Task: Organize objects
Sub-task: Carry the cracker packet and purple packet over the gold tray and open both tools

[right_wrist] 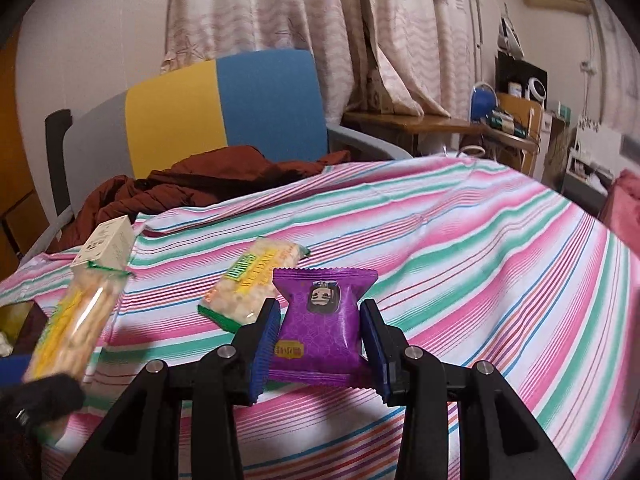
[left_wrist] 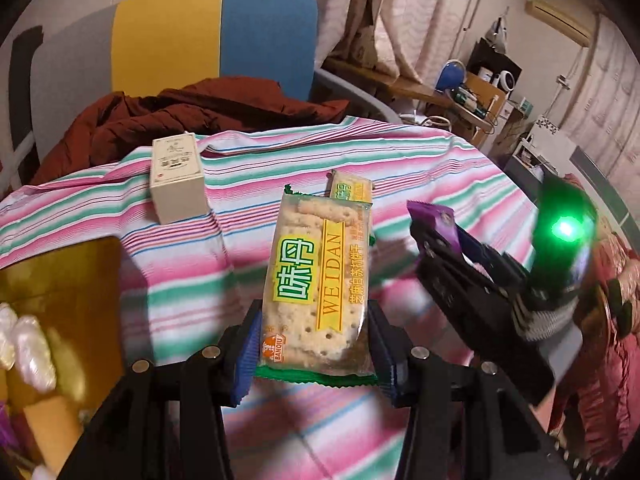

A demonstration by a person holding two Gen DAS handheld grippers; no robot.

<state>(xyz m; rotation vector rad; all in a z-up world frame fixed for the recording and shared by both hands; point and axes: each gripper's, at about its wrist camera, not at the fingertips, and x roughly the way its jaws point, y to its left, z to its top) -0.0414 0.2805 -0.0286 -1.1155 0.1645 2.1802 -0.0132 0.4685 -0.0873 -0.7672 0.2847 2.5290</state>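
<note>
The left hand-held gripper (left_wrist: 316, 344) is clamped on a cracker pack (left_wrist: 320, 280), its blue pads (left_wrist: 250, 354) pressing both long edges near the pack's green-trimmed lower end, and the pack is lifted clear of the striped cloth (left_wrist: 420, 168) that covers the worktop. The right hand-held gripper (right_wrist: 320, 344) is clamped on a purple packet (right_wrist: 324, 320) in the same way, a pad on either side, with the packet's crimped top edge pointing away from the camera and a small printed figure on its front. In the left wrist view that same gripper shows to the right of the cracker pack, with a green light glowing on its body (the packet is only a purple corner there). A second cracker pack (right_wrist: 252, 280) lies flat on the cloth, just beyond and to the left of the purple packet. A cream box (left_wrist: 178, 178) stands upright on the cloth farther back and to the left. At the left edge sits a gold tray (left_wrist: 80, 280) with pale wrapped sweets (left_wrist: 28, 344) in it. Behind the worktop a dark red jacket (left_wrist: 180, 116) lies heaped on a chair (left_wrist: 240, 36) with a yellow and blue back, and curtains (right_wrist: 280, 4) hang beyond.
</note>
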